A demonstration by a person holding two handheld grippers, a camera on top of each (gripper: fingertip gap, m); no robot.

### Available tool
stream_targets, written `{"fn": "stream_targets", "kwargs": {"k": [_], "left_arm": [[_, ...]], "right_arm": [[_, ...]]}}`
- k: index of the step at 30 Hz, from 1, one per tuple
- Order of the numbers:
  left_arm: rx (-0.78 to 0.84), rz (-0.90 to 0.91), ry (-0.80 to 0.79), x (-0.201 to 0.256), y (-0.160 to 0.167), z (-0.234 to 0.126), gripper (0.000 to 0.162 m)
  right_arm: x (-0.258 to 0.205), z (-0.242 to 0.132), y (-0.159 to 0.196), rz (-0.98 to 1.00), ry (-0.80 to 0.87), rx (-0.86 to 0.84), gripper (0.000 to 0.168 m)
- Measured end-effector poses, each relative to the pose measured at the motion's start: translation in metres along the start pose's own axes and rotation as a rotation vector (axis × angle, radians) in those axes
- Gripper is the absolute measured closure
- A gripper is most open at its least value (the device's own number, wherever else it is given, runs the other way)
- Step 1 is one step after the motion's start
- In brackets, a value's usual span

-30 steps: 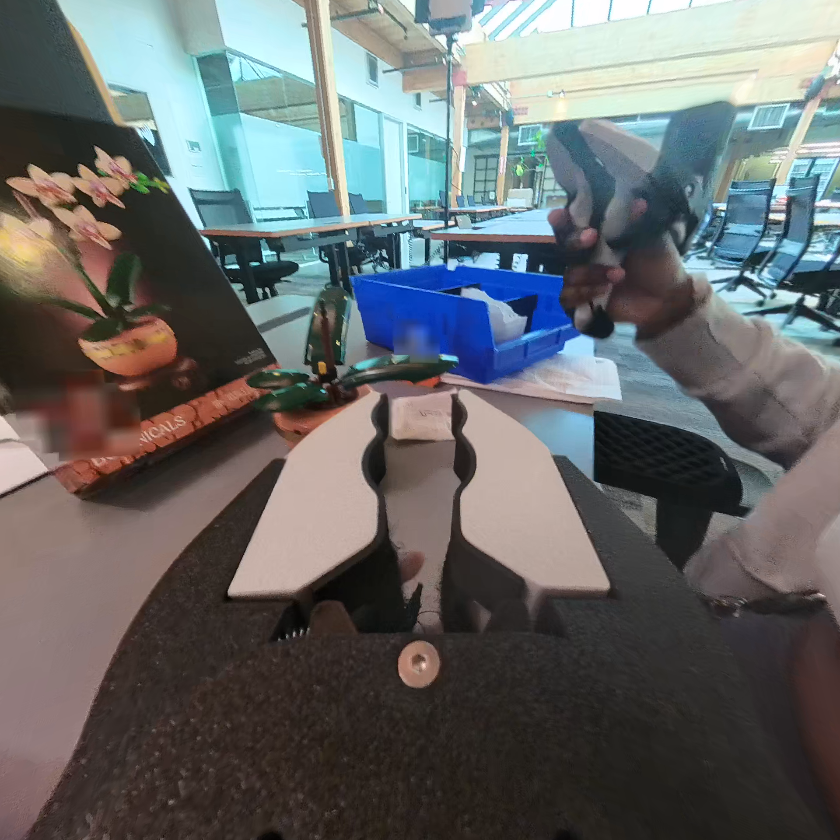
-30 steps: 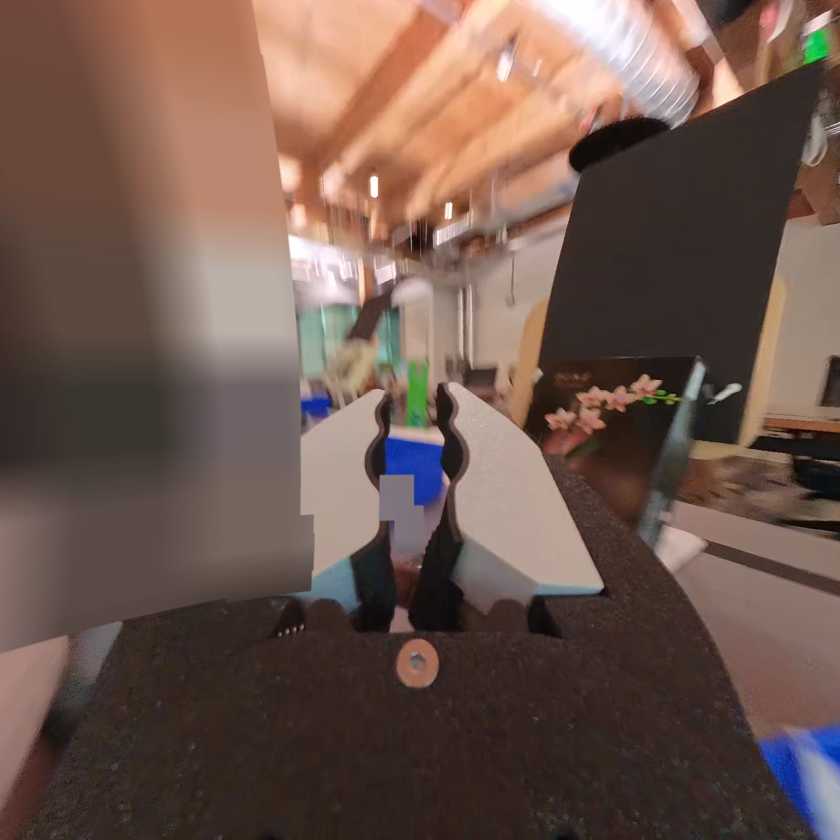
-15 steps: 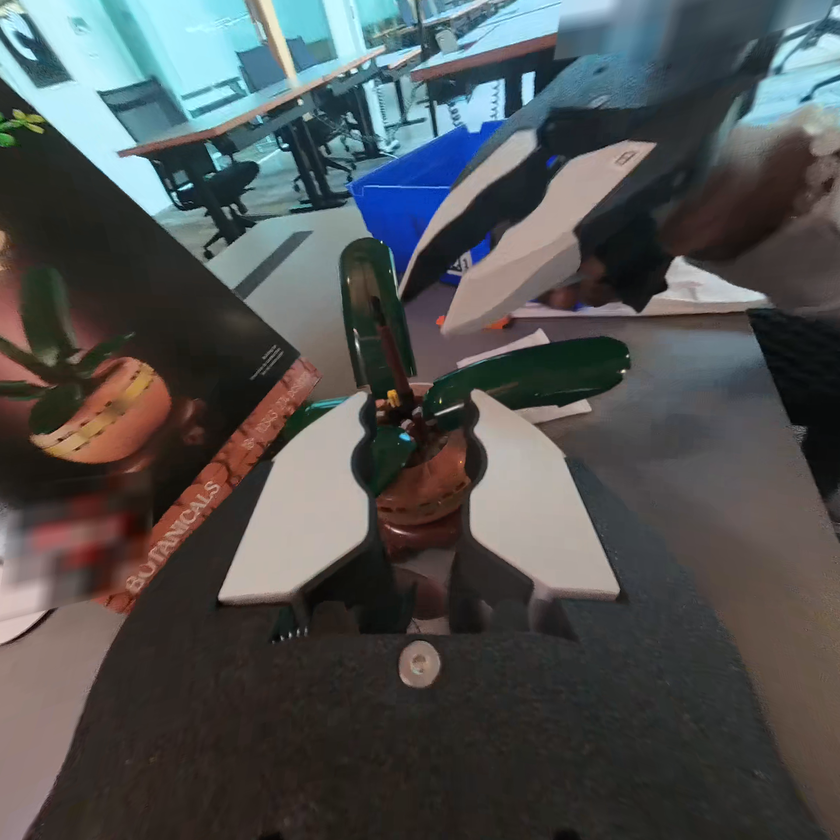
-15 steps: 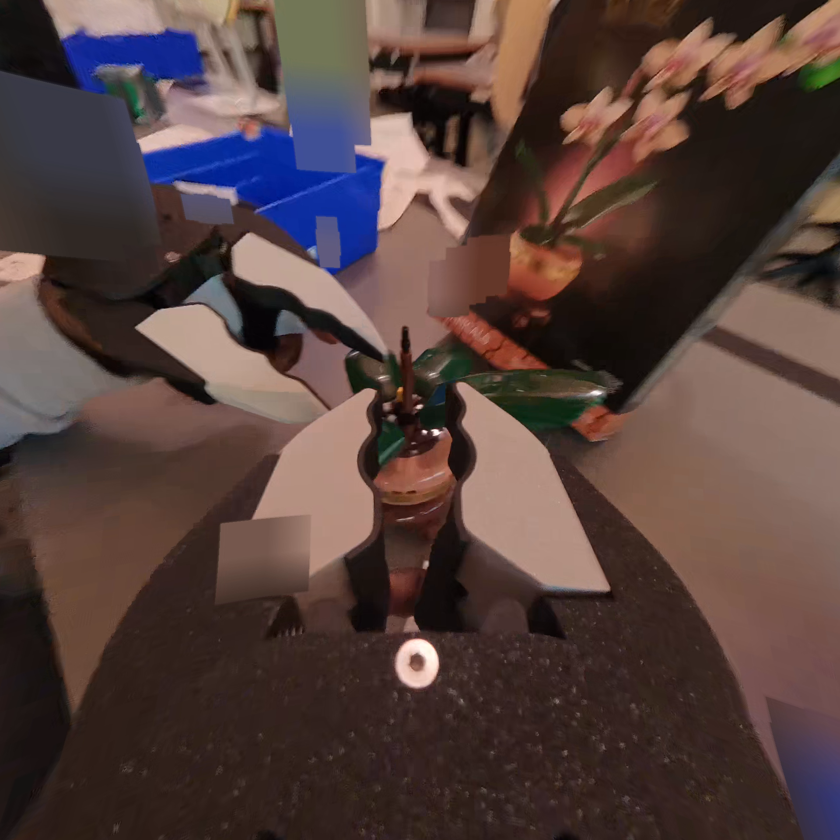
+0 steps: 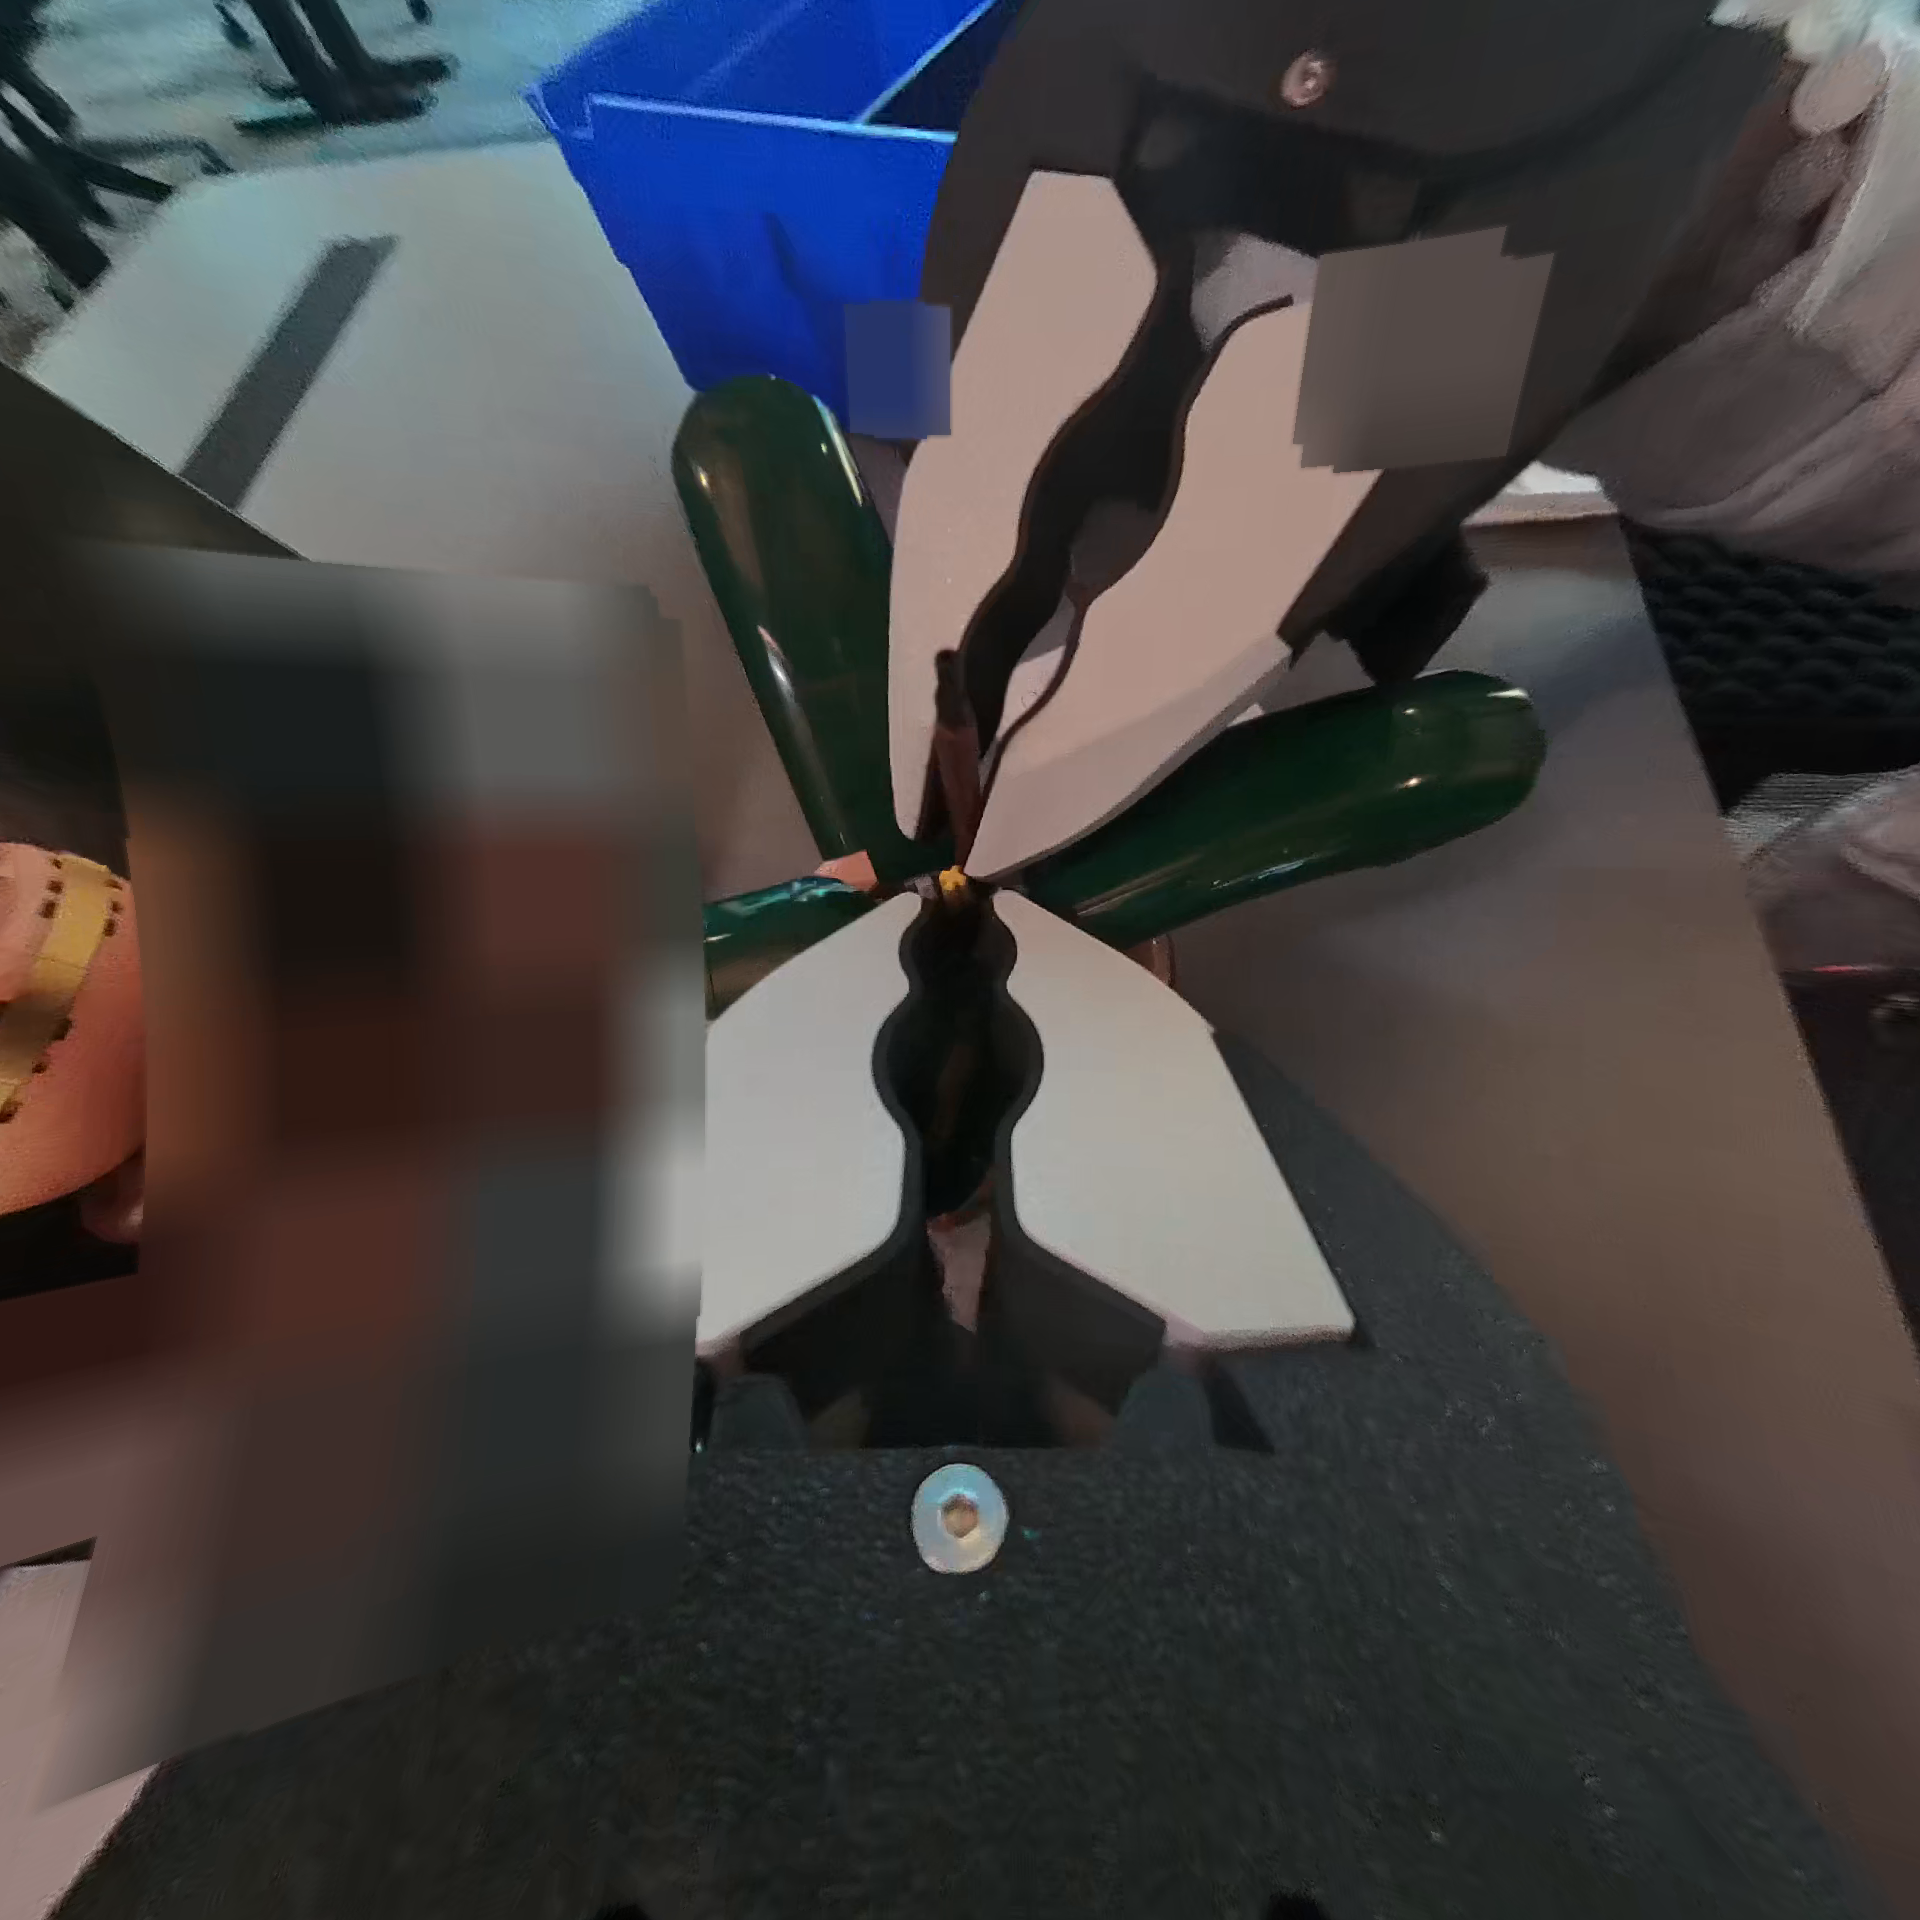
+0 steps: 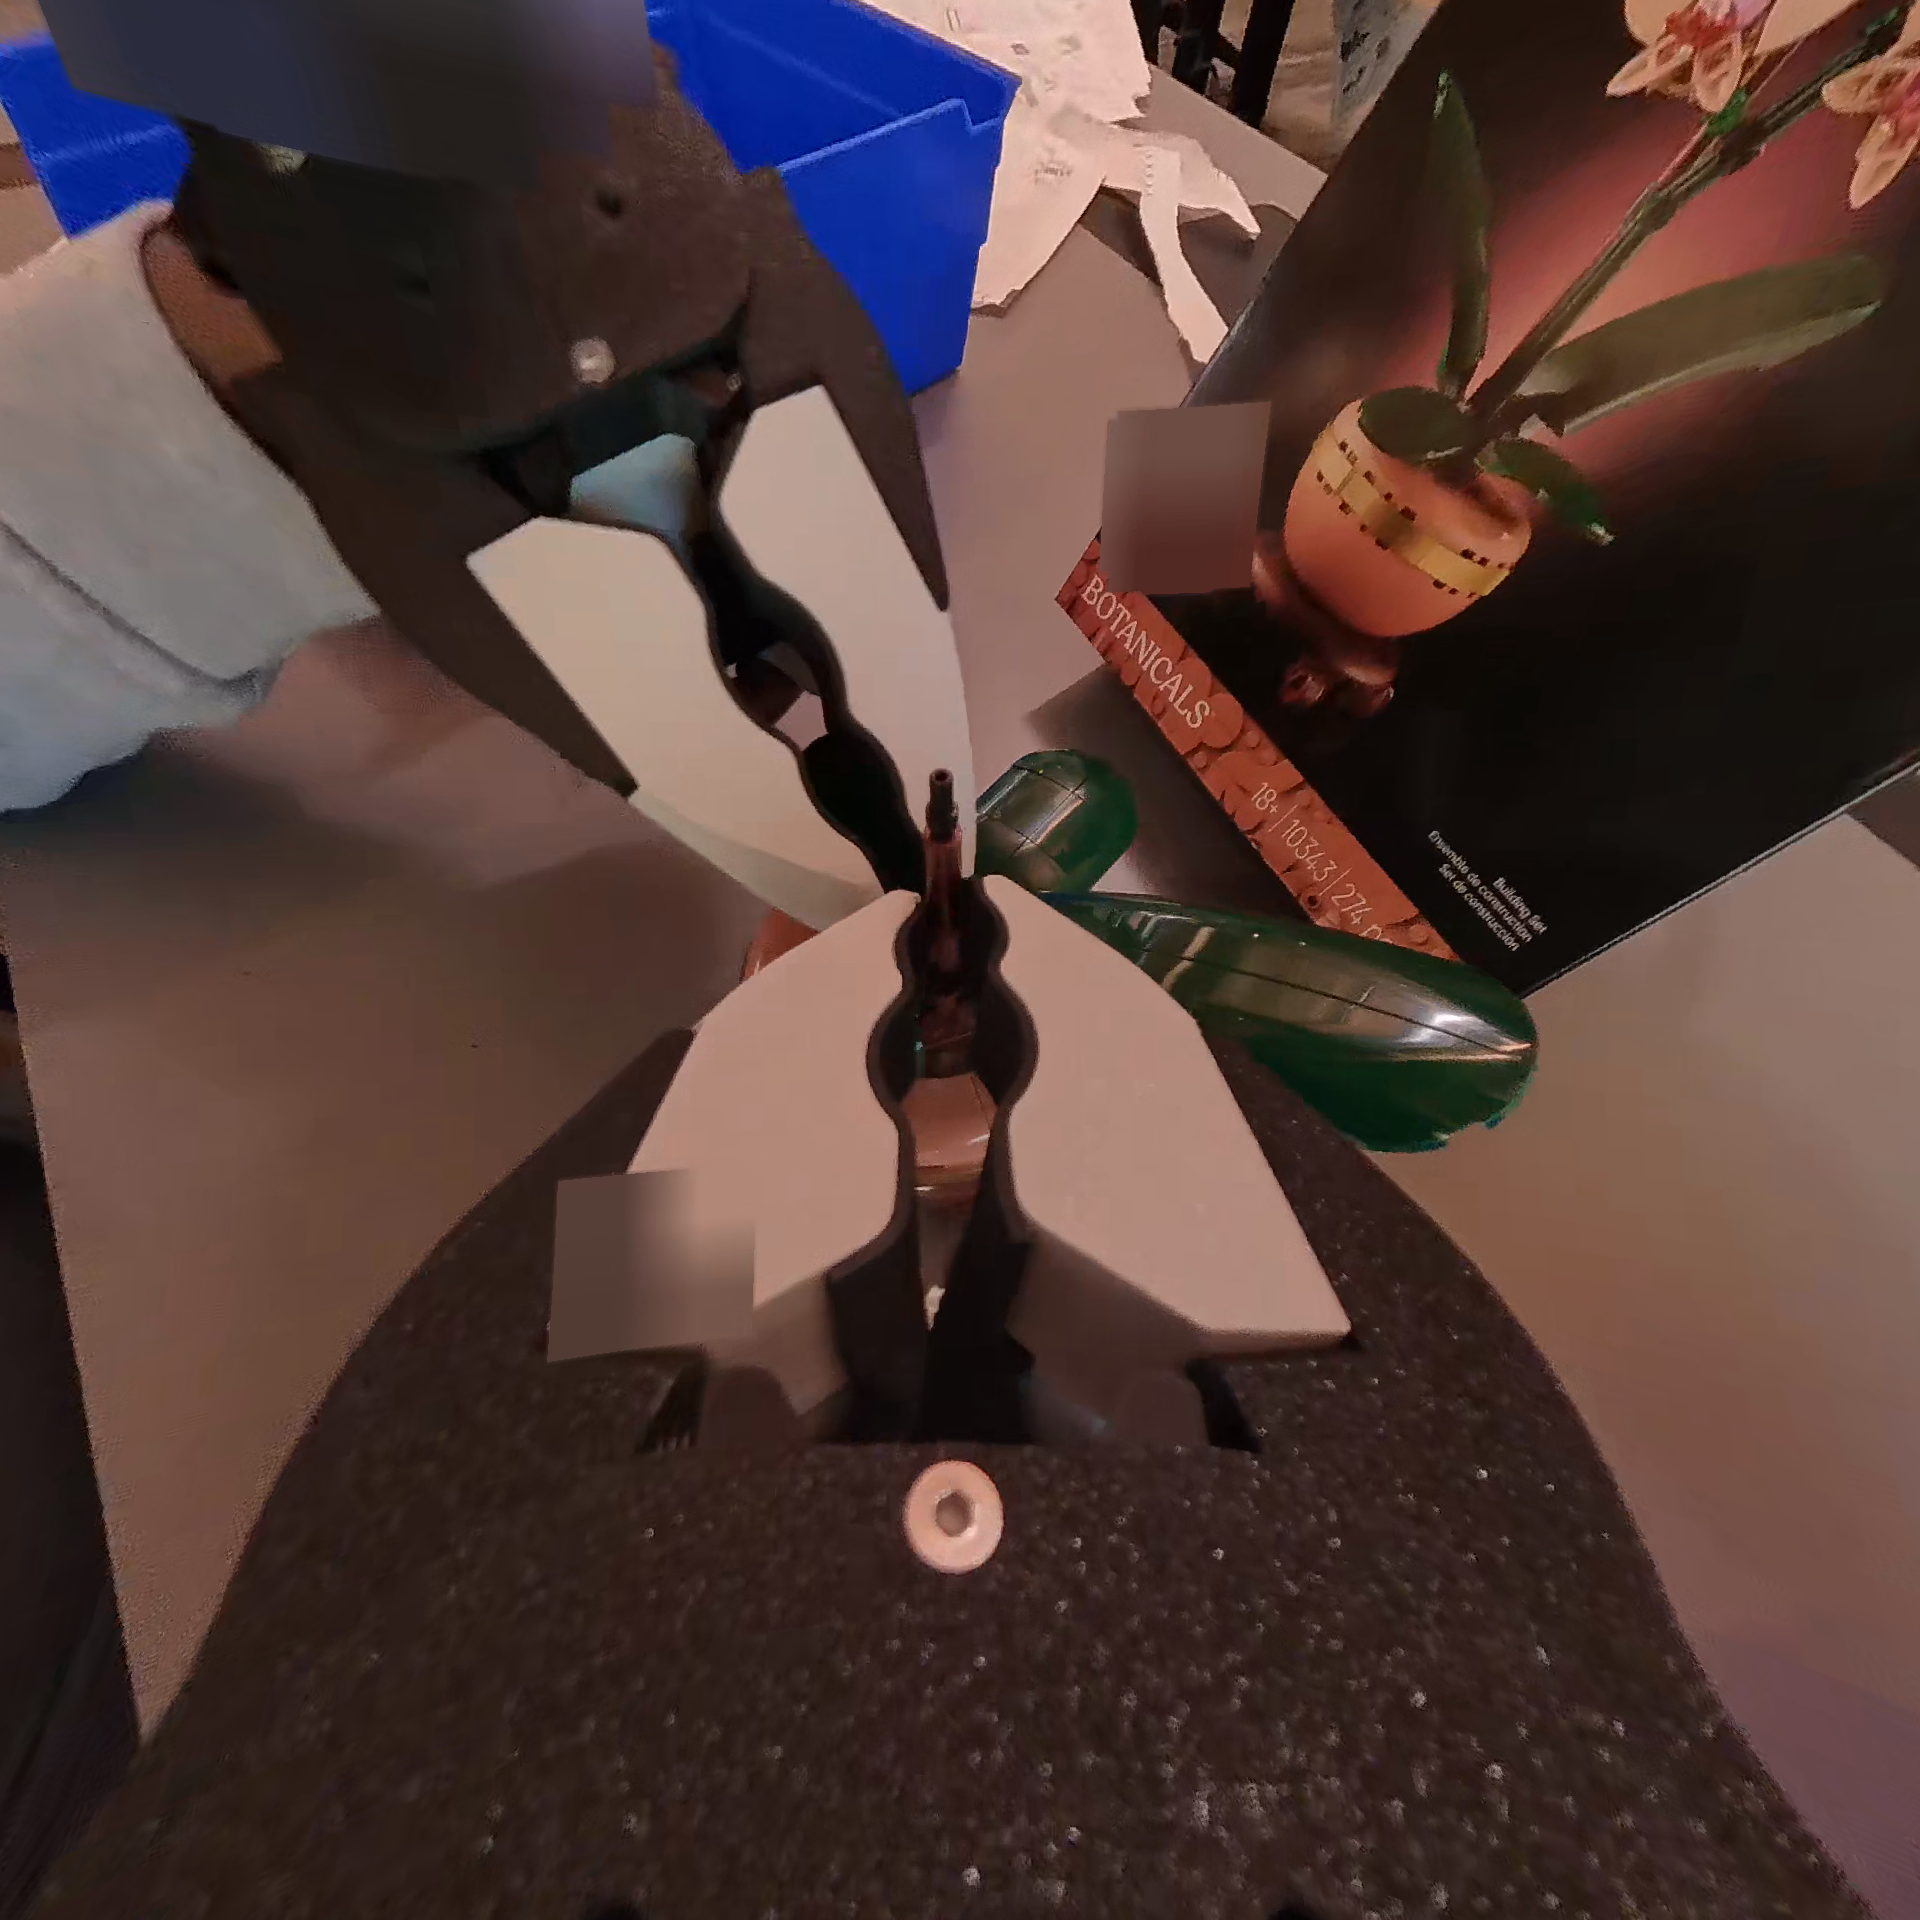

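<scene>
Dark brown stem (image 6: 940, 873) sits pinched in my right gripper (image 6: 948, 902), while my left gripper (image 5: 958, 902) clasps its base. I'd keep both grips gentle and aligned, clear of the green leaves (image 5: 1288, 800).

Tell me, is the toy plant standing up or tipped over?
Standing up. Its brown stem points upward from the pot, and the green leaves spread sideways.

Left gripper (image 5: 956, 904) fingers nearly closed, right gripper (image 6: 943, 894) likewise, tips meeting nose to nose, apparently touching
</scene>
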State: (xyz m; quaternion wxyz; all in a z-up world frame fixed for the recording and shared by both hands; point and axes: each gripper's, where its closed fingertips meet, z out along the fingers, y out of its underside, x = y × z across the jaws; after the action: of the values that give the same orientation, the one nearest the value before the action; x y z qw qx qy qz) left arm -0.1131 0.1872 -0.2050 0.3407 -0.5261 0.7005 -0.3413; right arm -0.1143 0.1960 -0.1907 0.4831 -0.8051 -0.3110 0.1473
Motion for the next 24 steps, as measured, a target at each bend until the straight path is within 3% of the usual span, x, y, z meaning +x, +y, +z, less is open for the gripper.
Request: {"fn": "stream_targets", "kwargs": {"k": [1,7,8,10,11,16,19,22,24], "left_arm": [[-0.018,-0.019,0.025,0.0,0.0,0.0,0.153],[-0.125,-0.037,0.053,-0.003,0.003,0.0,0.155],[-0.135,-0.035,0.053,-0.003,0.003,0.001,0.155],[-0.16,-0.025,0.051,-0.003,0.002,0.002,0.155],[-0.174,-0.008,0.047,-0.003,0.002,0.003,0.155],[-0.164,0.046,0.023,-0.005,0.0,-0.001,0.153],[0.061,-0.01,-0.013,-0.001,-0.025,-0.022,0.148],[0.413,-0.015,-0.039,0.016,-0.063,-0.065,0.144],[0.557,0.002,-0.073,0.031,-0.078,-0.088,0.141]], "right_arm": [[0.0,0.0,-0.001,-0.016,0.003,0.008,0.163],[0.001,0.0,-0.004,-0.028,0.026,0.054,0.163],[0.005,-0.001,-0.009,-0.003,0.028,0.114,0.163],[0.016,-0.039,-0.061,0.094,0.016,0.449,0.163],[0.027,-0.059,-0.077,0.12,0.044,0.516,0.163],[0.017,-0.066,-0.074,0.028,0.03,0.378,0.163],[-0.003,-0.061,-0.058,-0.008,0.023,0.304,0.163],[-0.023,-0.056,-0.045,-0.034,0.003,0.229,0.163],[-0.042,-0.053,-0.044,-0.021,-0.063,0.219,0.163]]}}
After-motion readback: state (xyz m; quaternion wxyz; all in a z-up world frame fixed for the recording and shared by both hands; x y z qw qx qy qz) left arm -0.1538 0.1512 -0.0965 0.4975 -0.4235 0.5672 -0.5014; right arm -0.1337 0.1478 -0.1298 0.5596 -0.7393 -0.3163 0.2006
